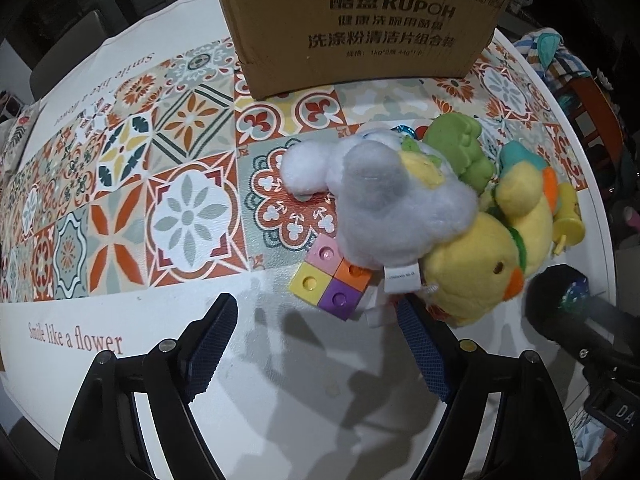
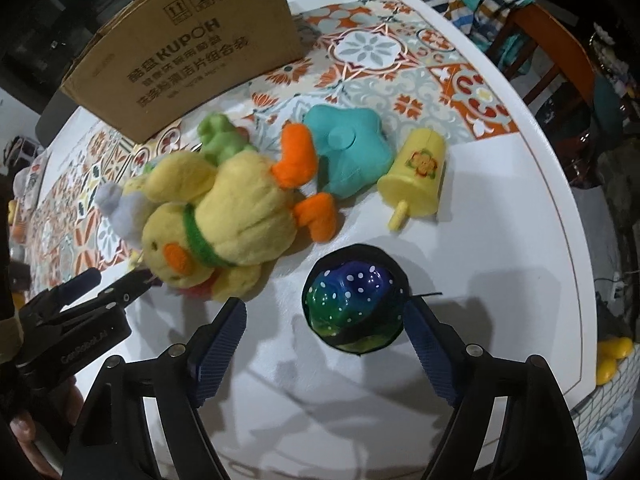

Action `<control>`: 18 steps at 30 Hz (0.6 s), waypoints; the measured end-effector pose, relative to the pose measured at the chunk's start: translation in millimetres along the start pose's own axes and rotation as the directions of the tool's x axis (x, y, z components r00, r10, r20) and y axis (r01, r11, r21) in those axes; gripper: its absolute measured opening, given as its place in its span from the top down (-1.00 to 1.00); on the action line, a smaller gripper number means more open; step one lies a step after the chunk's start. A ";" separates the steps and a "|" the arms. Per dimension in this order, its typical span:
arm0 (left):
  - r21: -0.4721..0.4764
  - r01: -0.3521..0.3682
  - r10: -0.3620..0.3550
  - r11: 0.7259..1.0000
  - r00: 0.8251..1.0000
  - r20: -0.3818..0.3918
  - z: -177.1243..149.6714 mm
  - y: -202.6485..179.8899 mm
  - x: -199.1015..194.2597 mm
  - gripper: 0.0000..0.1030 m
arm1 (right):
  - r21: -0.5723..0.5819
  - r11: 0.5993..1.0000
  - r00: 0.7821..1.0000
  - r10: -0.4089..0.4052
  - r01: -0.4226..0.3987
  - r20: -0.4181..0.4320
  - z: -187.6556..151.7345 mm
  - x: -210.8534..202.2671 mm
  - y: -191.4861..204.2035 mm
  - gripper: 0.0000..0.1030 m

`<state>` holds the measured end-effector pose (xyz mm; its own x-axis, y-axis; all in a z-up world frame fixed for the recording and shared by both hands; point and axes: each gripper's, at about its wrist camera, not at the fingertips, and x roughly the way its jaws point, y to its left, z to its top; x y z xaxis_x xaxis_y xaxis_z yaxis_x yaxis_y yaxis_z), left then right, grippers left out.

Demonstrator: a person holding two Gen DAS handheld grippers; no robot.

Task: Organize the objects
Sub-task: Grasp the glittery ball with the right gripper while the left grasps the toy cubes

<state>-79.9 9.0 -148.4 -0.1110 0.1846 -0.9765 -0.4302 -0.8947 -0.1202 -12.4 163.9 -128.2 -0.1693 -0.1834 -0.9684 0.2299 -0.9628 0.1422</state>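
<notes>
The right gripper point(image 2: 324, 322) has its jaws wide apart and holds nothing. A round toy ball point(image 2: 354, 300) sits on the table between the two blue pads. It touches the right pad or sits just beside it, and it is well away from the left one. The ball is black at the edge, with shiny blue and green parts and white dots. It looks smooth and maybe slippery, so it could roll away. I think the best place to hold it is across its widest part, with a gentle squeeze.

The left gripper point(image 1: 316, 314) is open too and holds nothing. Just ahead of it lies a block point(image 1: 330, 278) with pink, yellow, orange and purple squares. It looks hard and light. Beside it is a pile of soft toys: a yellow duck point(image 2: 224, 208), a grey and white plush point(image 1: 384, 204), and a teal plush point(image 2: 348, 152). They look squishy and easy to grab. Farther back stands a cardboard box point(image 1: 360, 20).
</notes>
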 end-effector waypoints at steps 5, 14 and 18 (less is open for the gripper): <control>0.000 0.005 -0.005 1.000 1.000 -0.005 2.1 -0.3 11.3 -0.57 | -0.005 1.000 1.000 -0.023 0.023 0.004 4.4 5.0 -6.6 -0.59; 0.003 0.009 -0.009 1.000 1.000 -0.014 7.2 0.1 26.4 -0.35 | -0.363 0.932 1.000 -0.005 0.001 -0.010 11.2 11.4 -9.5 -0.59; 0.014 0.017 -0.017 1.000 1.000 -0.009 8.5 -1.4 29.0 -0.11 | -0.401 0.916 1.000 -0.016 0.014 0.000 12.4 13.9 -9.2 -0.58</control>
<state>-90.1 19.1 -175.1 -0.0951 0.1963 -0.9759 -0.4448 -0.8855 -0.1347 -28.8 167.8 -140.4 -0.1725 -0.1684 -0.9705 0.5923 -0.8050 0.0344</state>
